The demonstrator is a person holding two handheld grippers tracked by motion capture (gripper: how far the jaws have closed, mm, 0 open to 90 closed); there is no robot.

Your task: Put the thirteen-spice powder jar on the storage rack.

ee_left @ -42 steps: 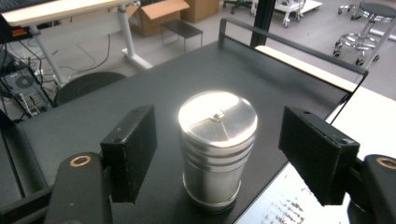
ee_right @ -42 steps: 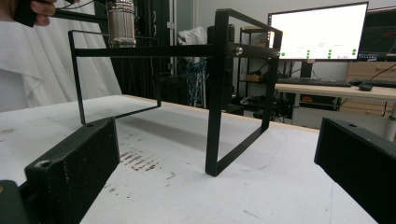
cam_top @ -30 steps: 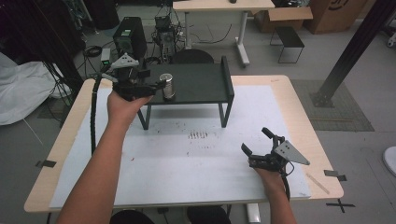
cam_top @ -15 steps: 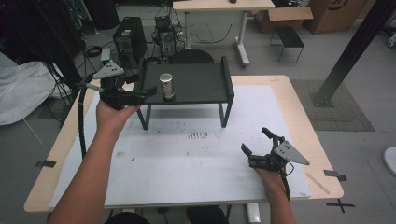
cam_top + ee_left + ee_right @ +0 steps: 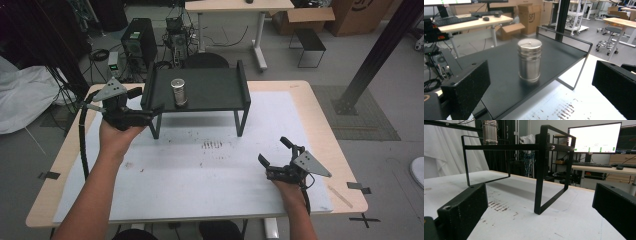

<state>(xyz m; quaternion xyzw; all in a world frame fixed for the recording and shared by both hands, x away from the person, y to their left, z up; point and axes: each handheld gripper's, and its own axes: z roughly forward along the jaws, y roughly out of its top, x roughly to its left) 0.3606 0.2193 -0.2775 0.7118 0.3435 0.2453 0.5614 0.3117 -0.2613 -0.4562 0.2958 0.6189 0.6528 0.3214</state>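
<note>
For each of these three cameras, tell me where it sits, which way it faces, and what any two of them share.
High view: above the person's side, looking forward and down at the table; both forearms, left hand-held gripper, right hand-held gripper.
Left gripper view: at shelf height, facing the metal shaker; own jaws open.
Right gripper view: low over the table, facing the black shelf; own jaws open.
Shared: shaker on shelf, all three views.

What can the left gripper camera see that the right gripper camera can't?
The left gripper view looks down on the metal shaker's holed lid and the flat top of the black shelf; a cardboard box sits behind. The right gripper view looks from low on the table, showing the shelf's legs, the space underneath, brown specks on the white mat and a lit monitor. Both show the shaker standing upright on the shelf, and their own two black jaws wide apart with nothing between.
</note>
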